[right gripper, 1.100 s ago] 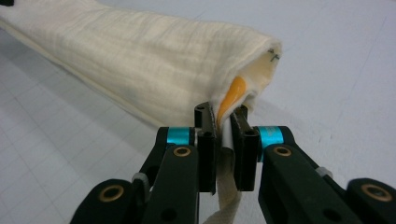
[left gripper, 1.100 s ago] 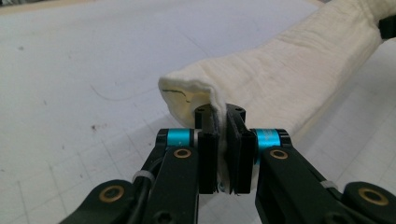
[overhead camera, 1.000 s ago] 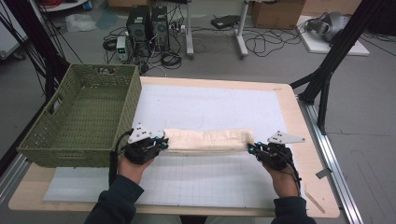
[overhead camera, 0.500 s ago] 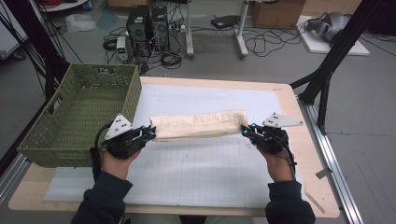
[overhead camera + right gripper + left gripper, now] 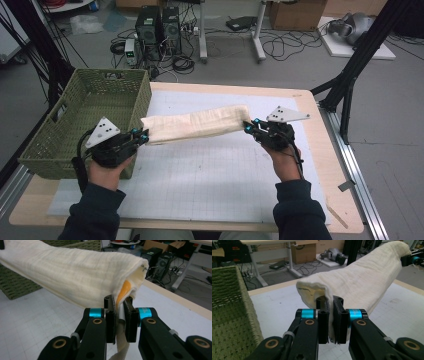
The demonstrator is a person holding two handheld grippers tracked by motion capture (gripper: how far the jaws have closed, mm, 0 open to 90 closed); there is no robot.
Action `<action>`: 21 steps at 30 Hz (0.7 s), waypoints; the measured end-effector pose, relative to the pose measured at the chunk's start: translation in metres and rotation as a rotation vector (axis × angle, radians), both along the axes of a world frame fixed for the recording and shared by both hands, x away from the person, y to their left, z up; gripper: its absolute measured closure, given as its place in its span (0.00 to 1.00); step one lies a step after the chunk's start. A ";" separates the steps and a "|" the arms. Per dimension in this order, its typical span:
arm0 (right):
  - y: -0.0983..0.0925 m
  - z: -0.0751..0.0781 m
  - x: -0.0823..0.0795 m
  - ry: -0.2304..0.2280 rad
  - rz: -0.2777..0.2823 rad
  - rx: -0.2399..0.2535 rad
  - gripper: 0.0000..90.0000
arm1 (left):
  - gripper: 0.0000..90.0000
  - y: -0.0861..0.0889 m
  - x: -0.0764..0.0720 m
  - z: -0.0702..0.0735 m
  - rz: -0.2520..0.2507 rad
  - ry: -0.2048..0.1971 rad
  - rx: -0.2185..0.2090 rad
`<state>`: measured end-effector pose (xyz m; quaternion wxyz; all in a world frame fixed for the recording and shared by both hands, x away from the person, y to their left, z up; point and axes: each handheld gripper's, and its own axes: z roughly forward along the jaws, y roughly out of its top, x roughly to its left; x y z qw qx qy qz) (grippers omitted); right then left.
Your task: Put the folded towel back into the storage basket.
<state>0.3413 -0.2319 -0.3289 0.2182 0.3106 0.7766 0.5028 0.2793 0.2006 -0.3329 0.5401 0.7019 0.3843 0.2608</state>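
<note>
Towel: cream folded towel (image 5: 195, 127) hangs above the mat, stretched between both grippers, near the basket (image 5: 60, 145).
Left gripper (image 5: 331, 322): clamped on its end.
Right gripper (image 5: 119, 320): clamped on the opposite end; orange tag there, probably a label.
Technique: keep both ends level and taut, lower into the basket together.

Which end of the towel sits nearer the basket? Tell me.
The end in the left gripper, beside the green basket; the towel rises toward the right gripper.
</note>
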 end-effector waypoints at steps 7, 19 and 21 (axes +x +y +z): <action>0.024 0.014 0.021 -0.016 0.042 0.015 0.92 | 0.93 0.021 -0.003 0.010 0.041 -0.023 -0.007; 0.084 0.033 0.056 -0.042 0.103 -0.024 0.92 | 0.93 0.062 -0.016 0.014 0.126 -0.042 -0.021; 0.091 0.034 0.059 -0.047 0.112 -0.025 0.92 | 0.93 0.066 -0.018 0.015 0.132 -0.045 -0.020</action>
